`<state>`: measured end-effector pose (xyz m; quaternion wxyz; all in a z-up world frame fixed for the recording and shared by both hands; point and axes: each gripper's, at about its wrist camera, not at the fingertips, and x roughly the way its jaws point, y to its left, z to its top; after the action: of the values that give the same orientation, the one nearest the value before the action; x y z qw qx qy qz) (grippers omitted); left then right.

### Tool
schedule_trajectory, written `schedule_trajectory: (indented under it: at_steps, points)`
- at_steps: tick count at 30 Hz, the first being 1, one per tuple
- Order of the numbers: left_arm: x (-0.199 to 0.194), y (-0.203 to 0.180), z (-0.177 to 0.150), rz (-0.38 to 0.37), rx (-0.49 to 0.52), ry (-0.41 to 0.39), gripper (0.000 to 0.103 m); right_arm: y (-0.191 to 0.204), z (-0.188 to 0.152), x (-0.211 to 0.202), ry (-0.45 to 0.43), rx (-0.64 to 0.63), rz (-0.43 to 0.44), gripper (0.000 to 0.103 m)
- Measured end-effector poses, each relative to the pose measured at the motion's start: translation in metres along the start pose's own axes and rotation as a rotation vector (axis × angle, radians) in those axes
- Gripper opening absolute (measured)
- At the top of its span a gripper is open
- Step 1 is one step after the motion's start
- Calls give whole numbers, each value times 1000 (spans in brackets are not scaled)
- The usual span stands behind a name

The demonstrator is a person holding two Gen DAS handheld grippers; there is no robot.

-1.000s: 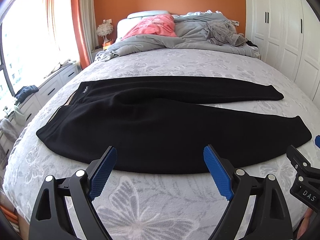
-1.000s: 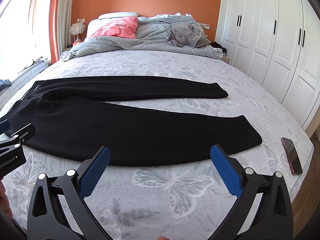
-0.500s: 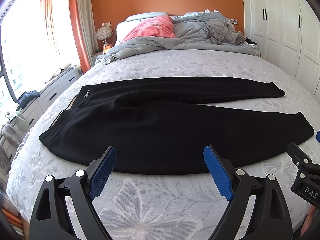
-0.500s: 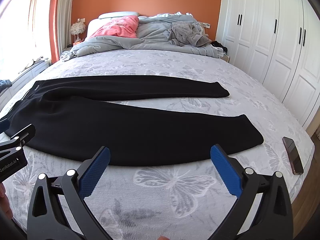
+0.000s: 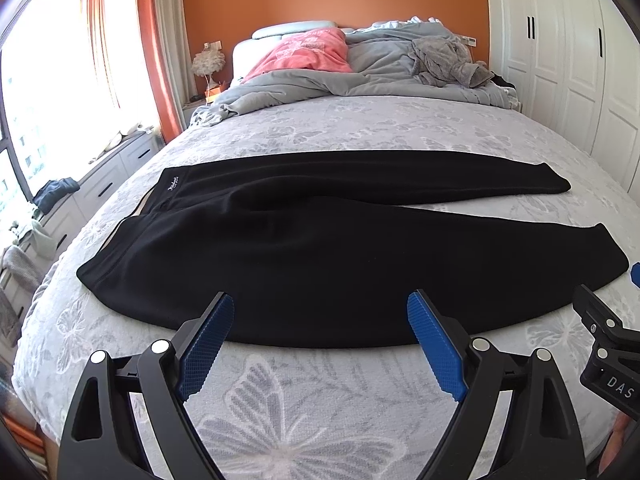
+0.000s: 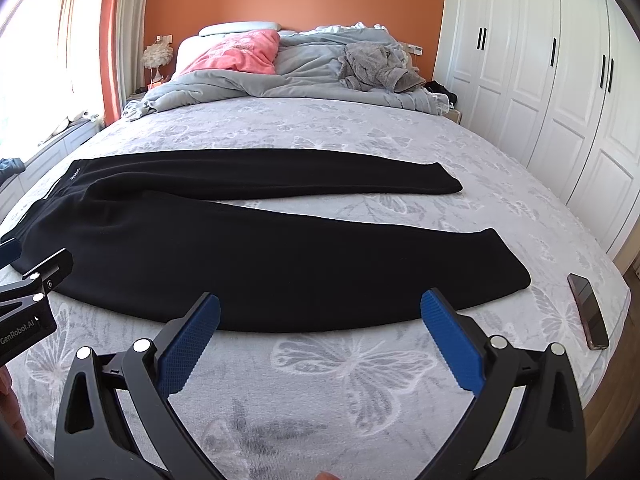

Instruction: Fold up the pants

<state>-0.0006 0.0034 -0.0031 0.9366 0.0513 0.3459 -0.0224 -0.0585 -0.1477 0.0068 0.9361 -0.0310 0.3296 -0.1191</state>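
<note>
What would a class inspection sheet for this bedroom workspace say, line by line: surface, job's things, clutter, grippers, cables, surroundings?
Surface: bed with a grey butterfly-print cover, flat at the near end.
Job's things: black pants spread flat, unfolded, waistband to the left, legs to the right and splayed apart.
Clutter: phone on the bed's right edge, apart from the pants; grey duvet, pink pillow and grey garment heaped at the headboard end.
Grippers: left gripper and right gripper both have jaws wide apart, empty, near the pants' front edge.
Cables: nothing seen.
Surroundings: orange wall, white wardrobe to the right, window and drawers to the left.
</note>
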Motion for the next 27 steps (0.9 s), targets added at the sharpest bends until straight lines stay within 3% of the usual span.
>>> schedule_trajectory:
  at_steps: [4,6,8,11,15,17,18,20,24,27]
  points:
    - [2,4,3,-12,-11,30,89,-1,5,7,42,6,33,98]
    - [4,12,10,-60,-27,61,89,-15,21,14,84,18,84,98]
    - [7,35,28,-137,-97,107,89,-39,42,21,84,31,88,98]
    - [20,72,60,-135,-125,104,91,-83,78,49,72,39,60,98]
    - [78,140,106,-50,-176,121,92,-140,116,132,139,62,28,95]
    - [123,182,129,-30,-242,157,91,-167,132,190,205,100,28,77]
    - [152,206,142,-13,-281,192,91,-177,137,207,219,117,35,75]
    - [190,241,156,33,-342,218,91,-201,151,259,261,170,25,75]
    - [283,308,177,49,-521,327,91,-237,171,335,302,268,8,76]
    - [330,332,182,90,-583,371,91,-251,181,380,325,301,-9,87]
